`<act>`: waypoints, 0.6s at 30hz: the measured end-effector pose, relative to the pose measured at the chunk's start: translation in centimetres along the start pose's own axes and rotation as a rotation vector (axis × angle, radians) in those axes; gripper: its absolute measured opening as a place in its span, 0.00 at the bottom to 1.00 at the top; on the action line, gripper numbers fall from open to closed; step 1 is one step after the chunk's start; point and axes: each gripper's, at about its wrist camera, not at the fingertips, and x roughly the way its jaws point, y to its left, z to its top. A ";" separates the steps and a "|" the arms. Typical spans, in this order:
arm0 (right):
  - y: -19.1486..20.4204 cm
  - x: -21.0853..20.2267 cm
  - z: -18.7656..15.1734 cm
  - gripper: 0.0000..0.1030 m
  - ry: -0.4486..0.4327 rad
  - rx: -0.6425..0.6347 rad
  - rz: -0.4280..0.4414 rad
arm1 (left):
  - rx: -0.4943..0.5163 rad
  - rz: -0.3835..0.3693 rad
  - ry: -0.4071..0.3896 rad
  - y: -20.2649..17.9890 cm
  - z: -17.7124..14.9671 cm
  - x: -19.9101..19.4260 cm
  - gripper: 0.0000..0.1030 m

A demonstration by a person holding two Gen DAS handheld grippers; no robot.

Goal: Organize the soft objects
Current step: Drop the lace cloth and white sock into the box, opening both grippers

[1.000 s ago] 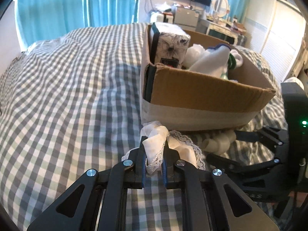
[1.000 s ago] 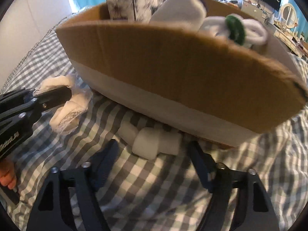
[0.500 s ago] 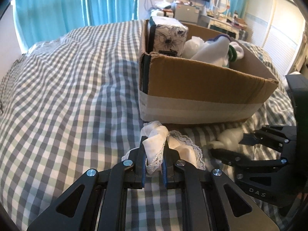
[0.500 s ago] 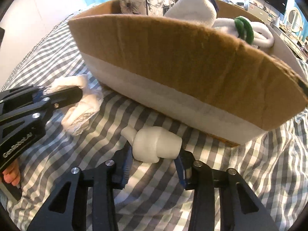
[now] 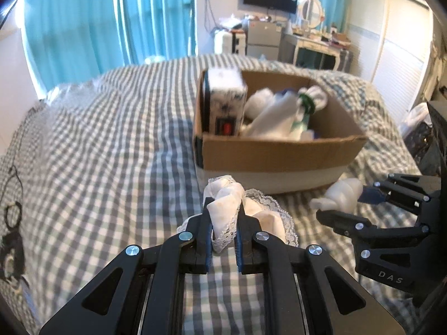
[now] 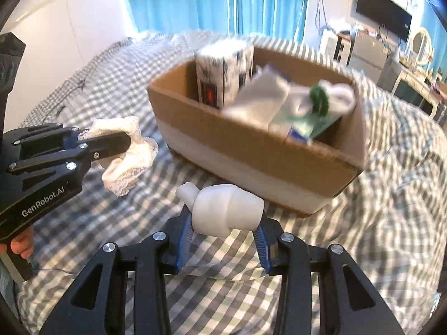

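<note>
My left gripper (image 5: 223,217) is shut on a white lace-edged cloth (image 5: 226,209) and holds it above the checked bed, in front of the cardboard box (image 5: 273,153). The cloth also shows in the right wrist view (image 6: 125,150), hanging from the left gripper (image 6: 123,139). My right gripper (image 6: 223,223) is shut on a white rolled sock (image 6: 226,209), lifted off the bed in front of the box (image 6: 251,153). In the left wrist view the sock (image 5: 343,195) sits in the right gripper (image 5: 346,203) at the right.
The box holds a flower-print tissue pack (image 5: 226,103), white socks (image 5: 276,117) and a green-banded roll (image 6: 321,97). The checked bedspread (image 5: 97,153) spreads to the left. Blue curtains (image 5: 111,19) and a cluttered dresser (image 5: 315,47) stand behind the bed.
My right gripper closed on the white rolled sock and lifted it off the bed. Both grippers rose and drew back from the box, the left one still holding the lace cloth.
</note>
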 end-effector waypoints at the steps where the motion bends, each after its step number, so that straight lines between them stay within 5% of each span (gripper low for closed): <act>1: 0.1 -0.9 0.2 0.38 -0.015 -0.004 -0.003 | 0.005 -0.001 -0.012 -0.2 0.2 -0.6 0.11; 11: -0.1 -7.8 3.7 0.41 -0.161 -0.042 -0.069 | 0.039 -0.018 -0.117 -1.8 3.6 -5.0 0.12; 18: -2.4 -9.8 6.7 0.42 -0.223 -0.035 -0.113 | 0.048 -0.034 -0.154 -2.3 6.9 -4.4 0.12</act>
